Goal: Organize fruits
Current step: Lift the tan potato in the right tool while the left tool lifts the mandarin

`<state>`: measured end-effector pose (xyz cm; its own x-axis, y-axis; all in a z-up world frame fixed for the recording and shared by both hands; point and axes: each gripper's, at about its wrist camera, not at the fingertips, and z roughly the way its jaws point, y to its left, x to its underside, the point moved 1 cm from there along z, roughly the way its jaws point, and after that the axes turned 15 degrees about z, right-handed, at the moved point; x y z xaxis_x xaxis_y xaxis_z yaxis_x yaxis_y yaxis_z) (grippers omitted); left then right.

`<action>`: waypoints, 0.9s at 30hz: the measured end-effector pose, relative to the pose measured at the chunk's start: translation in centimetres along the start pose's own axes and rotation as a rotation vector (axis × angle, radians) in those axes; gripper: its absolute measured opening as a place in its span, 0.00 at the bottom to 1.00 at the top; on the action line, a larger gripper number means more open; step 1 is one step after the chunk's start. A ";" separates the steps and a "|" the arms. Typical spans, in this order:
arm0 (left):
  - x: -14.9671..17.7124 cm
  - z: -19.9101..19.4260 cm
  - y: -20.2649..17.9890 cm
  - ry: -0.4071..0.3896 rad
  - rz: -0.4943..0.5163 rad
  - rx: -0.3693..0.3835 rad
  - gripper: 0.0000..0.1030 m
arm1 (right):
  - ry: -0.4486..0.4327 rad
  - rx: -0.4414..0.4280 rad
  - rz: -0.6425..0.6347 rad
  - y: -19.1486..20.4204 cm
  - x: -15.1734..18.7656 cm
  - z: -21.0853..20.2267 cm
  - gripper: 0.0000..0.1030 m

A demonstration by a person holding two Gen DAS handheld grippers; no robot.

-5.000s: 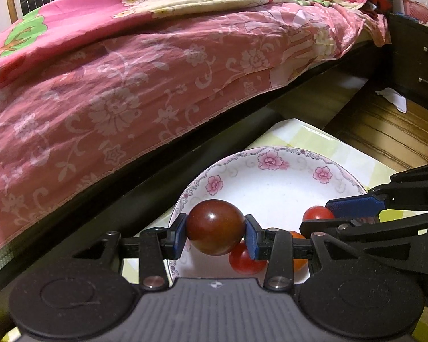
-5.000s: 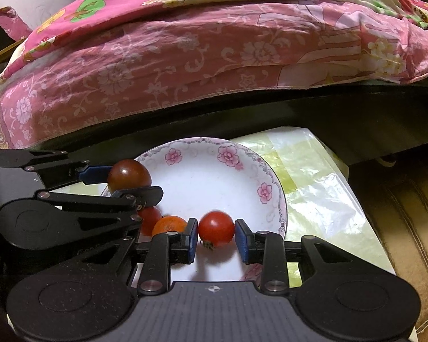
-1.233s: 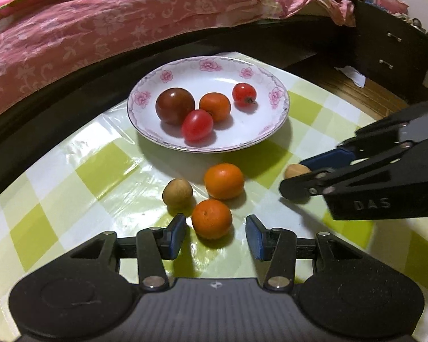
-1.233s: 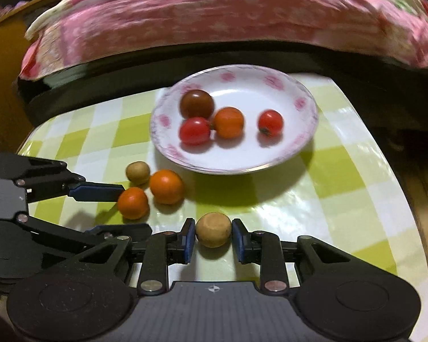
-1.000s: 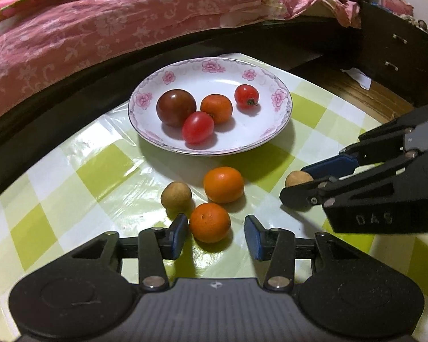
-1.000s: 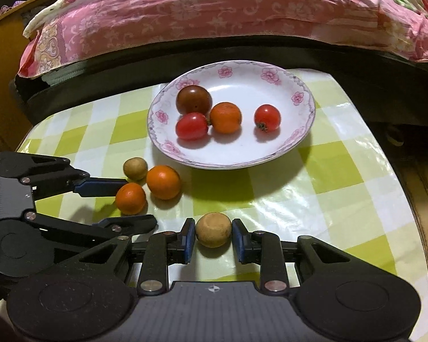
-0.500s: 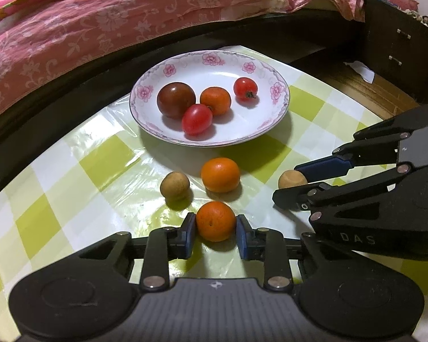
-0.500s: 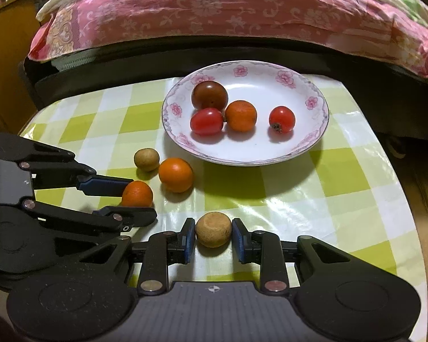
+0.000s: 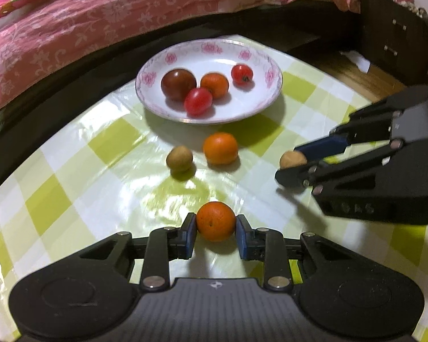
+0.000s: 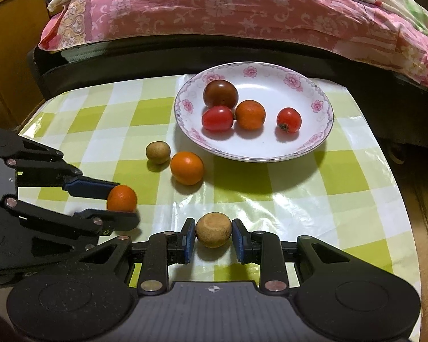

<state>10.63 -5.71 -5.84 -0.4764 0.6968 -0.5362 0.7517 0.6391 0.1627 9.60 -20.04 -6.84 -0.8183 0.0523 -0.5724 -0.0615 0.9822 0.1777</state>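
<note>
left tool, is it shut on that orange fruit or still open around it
Shut on it. The left tool has both blue pads pressed against the sides of the small orange fruit, its jaws having just closed.

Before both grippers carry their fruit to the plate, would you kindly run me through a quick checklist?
1. Left gripper shut on the small orange: ok.
2. Right gripper shut on the brown round fruit: ok.
3. Free space on the floral plate: ok, its right side is bare.
4. Path clear of the loose orange and the other brown fruit: cannot tell.
5. Held fruit lifted off the tablecloth: cannot tell.
</note>
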 end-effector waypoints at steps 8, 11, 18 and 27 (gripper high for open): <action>-0.4 0.6 -0.8 0.033 0.040 -0.030 0.36 | 0.015 0.026 -0.029 0.9 0.4 0.7 0.23; -0.4 0.7 -0.9 0.031 0.044 -0.035 0.36 | 0.013 0.032 -0.033 1.1 0.4 0.7 0.23; -0.6 0.7 -0.9 0.034 0.042 -0.039 0.36 | 0.014 0.033 -0.027 1.2 0.5 0.7 0.24; -0.8 0.9 -0.9 0.040 0.033 -0.044 0.36 | 0.021 0.029 -0.008 1.0 0.4 0.8 0.24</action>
<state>10.72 -7.17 -6.34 -0.4704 0.7294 -0.4966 0.7470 0.6288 0.2160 9.66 -18.87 -7.50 -0.8295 0.0412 -0.5570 -0.0516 0.9874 0.1499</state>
